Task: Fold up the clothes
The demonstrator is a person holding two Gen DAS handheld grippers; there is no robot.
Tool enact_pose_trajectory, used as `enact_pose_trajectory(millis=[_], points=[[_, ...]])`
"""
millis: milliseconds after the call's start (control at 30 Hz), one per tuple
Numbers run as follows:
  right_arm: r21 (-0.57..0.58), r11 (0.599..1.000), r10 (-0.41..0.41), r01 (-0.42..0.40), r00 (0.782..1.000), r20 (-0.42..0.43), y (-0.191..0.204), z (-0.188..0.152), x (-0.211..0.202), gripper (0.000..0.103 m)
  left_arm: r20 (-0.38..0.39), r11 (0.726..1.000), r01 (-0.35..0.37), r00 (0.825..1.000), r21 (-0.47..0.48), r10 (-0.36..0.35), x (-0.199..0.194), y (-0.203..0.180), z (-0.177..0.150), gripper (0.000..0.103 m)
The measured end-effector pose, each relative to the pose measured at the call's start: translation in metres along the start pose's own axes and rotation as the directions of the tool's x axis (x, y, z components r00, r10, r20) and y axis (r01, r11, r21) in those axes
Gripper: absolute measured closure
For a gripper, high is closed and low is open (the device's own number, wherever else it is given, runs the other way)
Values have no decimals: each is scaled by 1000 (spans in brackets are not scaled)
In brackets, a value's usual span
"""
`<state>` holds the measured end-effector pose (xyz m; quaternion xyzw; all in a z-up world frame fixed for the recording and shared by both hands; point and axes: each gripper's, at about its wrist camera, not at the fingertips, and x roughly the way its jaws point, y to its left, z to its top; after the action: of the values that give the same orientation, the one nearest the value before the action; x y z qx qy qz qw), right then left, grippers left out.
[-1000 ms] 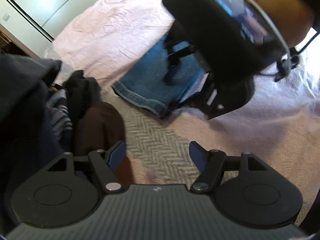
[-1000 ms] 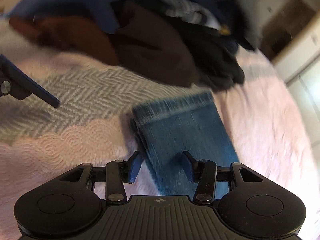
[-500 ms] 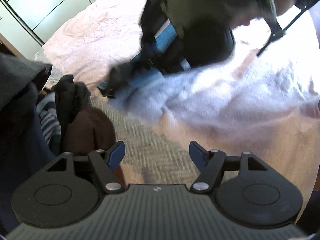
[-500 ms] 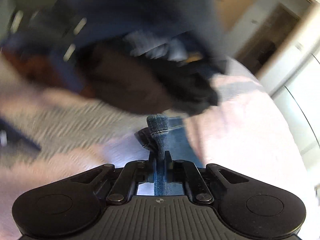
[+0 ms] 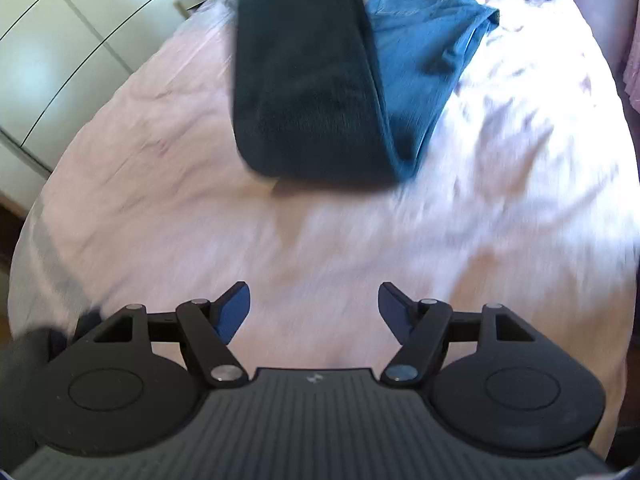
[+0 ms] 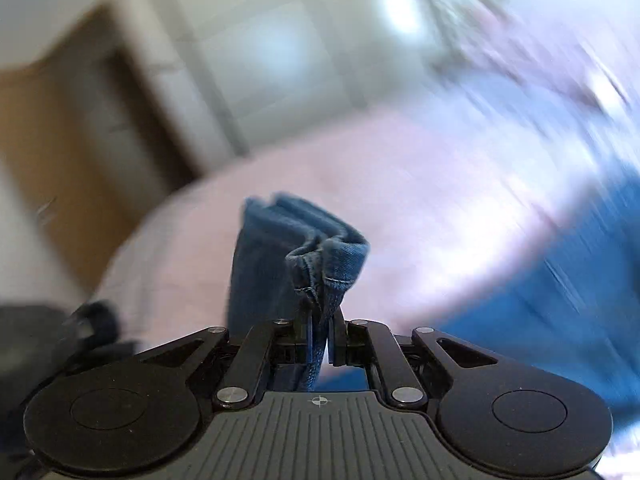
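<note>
A bed covered with a pale pink bedspread (image 5: 320, 240) fills the room's centre; white wardrobe doors (image 5: 52, 60) stand along its left edge, and the right wrist view shows a wooden door frame, heavily blurred.

The jeans (image 5: 424, 60) lie toward the far edge of the bed, right of centre, partly spread flat on the bedspread. In the left wrist view a dark, blurred mass overlaps their left side; it cannot be told whether this is the other tool or another garment.

The right gripper (image 6: 320, 336) is clamped onto a bunched hem of the jeans (image 6: 320, 256). Several layers of denim stand up from between the jaws, and the seam stitching is visible at the pinch point. The rest of the fabric trails off to the right of that view.

The left gripper (image 5: 314, 308) is released, its jaws spread wide, holding nothing, above bare bedspread near the bed's near edge.

Handling notes, as judgement:
- Denim is fairly heavy and limp, yet stiffer than thin cloth; it probably holds a crease well.
- The surface is rough, so slipping from the pads is unlikely.
- Hems and the waistband are thick and doubled, and give the firmest hold.
- A single pinch lets the free length sag; a second hold at the opposite hem or waistband corner is advisable.
</note>
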<state>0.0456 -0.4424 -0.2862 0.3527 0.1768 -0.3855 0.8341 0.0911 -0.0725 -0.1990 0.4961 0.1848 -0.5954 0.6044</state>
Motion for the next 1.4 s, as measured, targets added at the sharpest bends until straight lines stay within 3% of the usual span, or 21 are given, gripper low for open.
enact_pose_trajectory(millis=[133, 167, 300, 400, 533, 667, 833, 967, 1033, 1067, 1133, 1233, 1300, 1367, 1400], points=[[226, 969, -58, 98, 982, -179, -111, -8, 49, 97, -22, 999, 17, 1000, 32, -17, 24, -15, 58, 35], [259, 961, -36, 91, 977, -210, -127, -11, 58, 98, -30, 999, 19, 999, 35, -18, 30, -16, 69, 35], [226, 974, 35, 29, 961, -276, -146, -6, 71, 98, -64, 999, 25, 998, 45, -23, 51, -16, 108, 35], [255, 966, 54, 27, 951, -305, -156, -3, 71, 95, -89, 997, 30, 996, 68, -24, 67, -9, 128, 35], [254, 964, 5, 83, 945, -327, -162, 2, 59, 74, -111, 987, 46, 993, 152, -29, 87, 4, 135, 35], [199, 971, -79, 134, 961, -265, -155, 4, 31, 69, -99, 975, 76, 993, 209, -56, 109, 16, 135, 35], [14, 987, -159, 162, 978, -133, -120, 0, 0, 68, -98, 956, 151, 987, 250, -130, 144, 24, 131, 36], [-55, 995, -86, 77, 980, -179, -99, -23, 11, 68, -87, 938, 214, 976, 271, -197, 167, 27, 121, 32], [-88, 990, -127, 110, 968, -215, -97, -35, 26, 68, -73, 934, 245, 969, 260, -234, 171, 34, 117, 31], [-42, 990, -139, 133, 966, -217, -101, -35, 26, 69, -64, 933, 253, 967, 255, -245, 169, 41, 115, 32], [43, 984, -162, 176, 962, -220, -107, -36, 25, 68, -38, 935, 233, 972, 267, -231, 160, 55, 111, 34], [-77, 985, -169, 156, 962, -216, -77, -35, 11, 68, -12, 926, 187, 981, 327, -194, 143, 78, 96, 33], [-219, 972, -135, 82, 961, -240, -41, -43, 7, 62, 4, 888, 125, 990, 444, -141, 139, 80, 82, 33], [-366, 930, -81, -27, 958, -277, -2, -60, 5, 36, 37, 834, 86, 991, 545, -126, 138, 76, 69, 32], [-432, 898, -50, -88, 953, -299, 17, -73, 6, 33, 54, 806, 74, 990, 587, -130, 139, 73, 64, 32]])
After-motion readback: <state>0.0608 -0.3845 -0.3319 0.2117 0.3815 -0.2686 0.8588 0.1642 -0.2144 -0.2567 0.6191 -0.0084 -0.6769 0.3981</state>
